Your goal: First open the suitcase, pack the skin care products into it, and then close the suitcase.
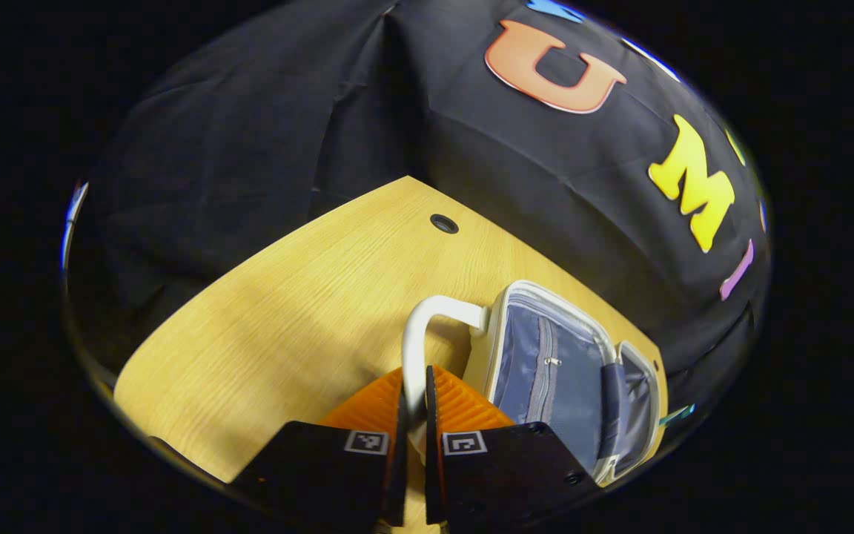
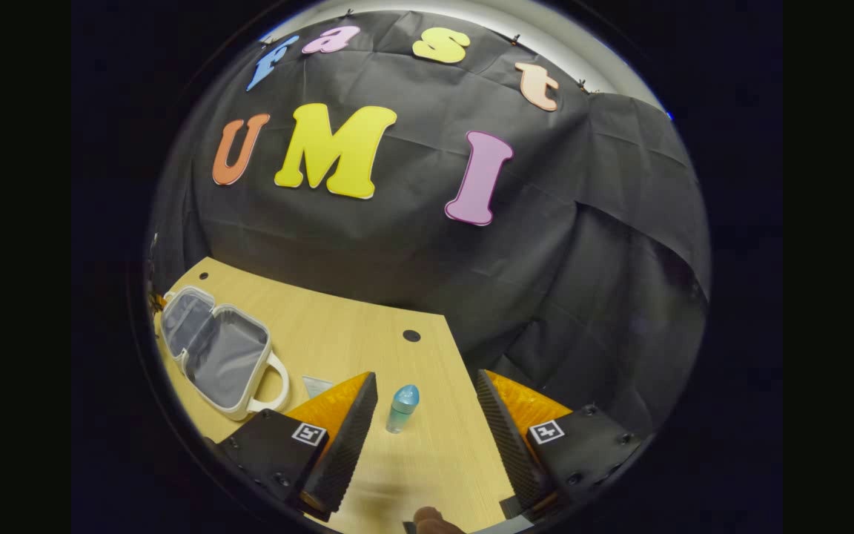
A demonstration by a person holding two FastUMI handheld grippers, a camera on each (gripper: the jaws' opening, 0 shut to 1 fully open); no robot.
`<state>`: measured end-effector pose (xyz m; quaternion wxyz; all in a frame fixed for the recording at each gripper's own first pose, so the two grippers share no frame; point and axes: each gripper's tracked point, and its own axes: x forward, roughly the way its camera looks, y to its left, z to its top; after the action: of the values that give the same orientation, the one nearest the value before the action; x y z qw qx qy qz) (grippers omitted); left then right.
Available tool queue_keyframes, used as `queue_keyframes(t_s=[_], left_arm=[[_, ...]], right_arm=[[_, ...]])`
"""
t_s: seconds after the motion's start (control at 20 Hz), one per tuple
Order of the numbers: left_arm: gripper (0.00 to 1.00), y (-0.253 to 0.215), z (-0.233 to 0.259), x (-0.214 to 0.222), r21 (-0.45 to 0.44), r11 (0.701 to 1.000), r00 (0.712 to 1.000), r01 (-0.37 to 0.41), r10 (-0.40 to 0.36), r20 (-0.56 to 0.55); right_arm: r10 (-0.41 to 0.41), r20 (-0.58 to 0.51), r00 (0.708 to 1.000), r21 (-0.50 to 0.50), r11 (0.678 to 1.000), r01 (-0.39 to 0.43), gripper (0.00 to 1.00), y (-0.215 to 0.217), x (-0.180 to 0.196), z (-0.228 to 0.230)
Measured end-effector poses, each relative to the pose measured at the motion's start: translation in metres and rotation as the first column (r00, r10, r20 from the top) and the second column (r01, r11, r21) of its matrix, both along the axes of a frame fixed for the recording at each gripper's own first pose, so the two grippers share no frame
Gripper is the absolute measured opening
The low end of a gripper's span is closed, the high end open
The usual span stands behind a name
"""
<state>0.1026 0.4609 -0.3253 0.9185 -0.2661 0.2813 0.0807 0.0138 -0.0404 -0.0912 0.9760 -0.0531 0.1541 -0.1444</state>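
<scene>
The small white suitcase lies open on the wooden table, its grey lining and a zip pocket showing. My left gripper is shut on the suitcase's white handle, which runs up between the fingers. In the right gripper view the open suitcase lies at the left, with its near handle pointing toward me. A small clear bottle with a blue cap stands upright on the table. My right gripper is open, and the bottle stands between and just ahead of its fingers, untouched.
A small clear packet lies between the suitcase and the bottle. Cable holes sit near the table's back edge. The black cloth wall stands close behind the table. A brown object shows at the bottom edge.
</scene>
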Motion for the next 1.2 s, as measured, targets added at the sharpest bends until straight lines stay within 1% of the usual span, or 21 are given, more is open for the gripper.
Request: queue_keyframes(t_s=[0.05,0.1,0.25,0.3,0.35,0.45,0.6,0.75,0.9,1.1,1.2], left_arm=[[0.17,0.005,0.004,-0.005,-0.002,1.0,1.0,-0.028,0.028,0.003],[0.27,0.005,0.007,-0.006,-0.002,0.999,0.999,-0.044,0.044,0.017],[1.0,0.001,0.024,-0.015,0.018,0.997,0.996,-0.072,0.071,0.047],[0.98,-0.005,0.026,-0.02,0.041,0.997,0.996,-0.073,0.07,0.049],[0.99,-0.009,0.031,-0.021,0.074,0.995,0.996,-0.073,0.069,0.058],[0.98,-0.027,0.051,-0.029,0.138,0.989,0.996,-0.056,0.046,0.078],[0.98,-0.083,0.087,-0.036,0.216,0.976,0.991,-0.004,-0.024,0.129],[0.98,-0.156,0.12,-0.038,0.26,0.965,0.978,0.042,-0.093,0.188],[0.98,-0.236,0.134,-0.038,0.275,0.954,0.96,0.119,-0.181,0.213],[0.98,-0.344,0.135,-0.035,0.281,0.934,0.934,0.22,-0.285,0.214],[0.98,-0.393,0.122,-0.037,0.296,0.913,0.919,0.281,-0.345,0.193]], right_arm=[[-0.002,-0.002,1.0,0.003,1.0,0.002,0.8,-0.002,-0.001,-0.001],[-0.003,-0.002,1.0,0.006,1.0,0.003,0.8,-0.003,-0.002,-0.003],[0.005,-0.005,1.0,0.018,1.0,-0.005,0.81,-0.006,-0.003,-0.008],[0.011,-0.005,1.0,0.023,1.0,-0.011,0.81,-0.007,-0.004,-0.011],[0.019,-0.005,1.0,0.026,0.999,-0.019,0.81,-0.008,-0.004,-0.013],[0.04,0.0,0.999,0.023,0.999,-0.04,0.81,-0.012,-0.003,-0.016],[0.083,0.015,0.996,0.024,0.996,-0.083,0.8,-0.021,-0.003,-0.02],[0.13,0.02,0.991,0.025,0.991,-0.13,0.8,-0.034,0.003,-0.024],[0.181,0.025,0.983,0.03,0.983,-0.182,0.8,-0.05,0.01,-0.028],[0.231,0.016,0.973,0.045,0.972,-0.232,0.81,-0.076,0.018,-0.04],[0.252,0.011,0.968,0.053,0.966,-0.252,0.81,-0.087,0.021,-0.048]])
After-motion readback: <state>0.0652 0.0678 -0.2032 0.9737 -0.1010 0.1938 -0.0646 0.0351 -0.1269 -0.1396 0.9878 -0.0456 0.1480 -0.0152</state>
